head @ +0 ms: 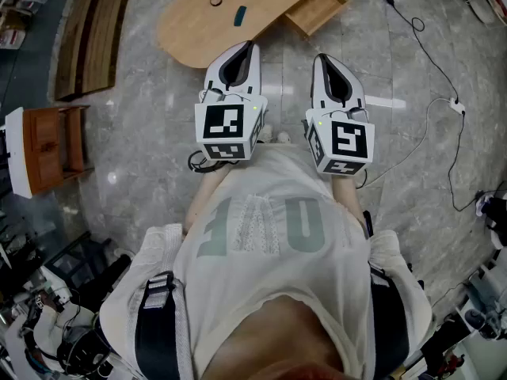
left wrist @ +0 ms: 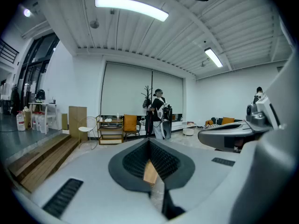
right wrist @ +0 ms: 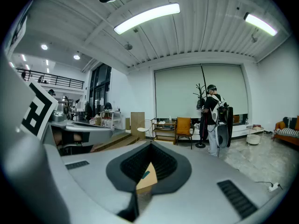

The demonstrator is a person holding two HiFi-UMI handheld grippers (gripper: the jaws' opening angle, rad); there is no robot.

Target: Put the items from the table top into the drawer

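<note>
A: Left tool (head: pixel 252 47) jaws pressed together, nothing between them. Right tool (head: pixel 322 58) same: tips touching, nothing pinched.

B: Position?

A: Side by side, near the person's chest, over the grey marble-look floor (head: pixel 142 149). Both are tipped slightly down, well short of the light wooden table with a rounded edge (head: pixel 190 42).

B: Items?

A: Small teal oblong item (head: pixel 240 15) and small round brownish item (head: pixel 215 1) lie apart on the far table. Shallow wooden drawer (head: pixel 317 8) stands pulled out at the table's right end.
</note>
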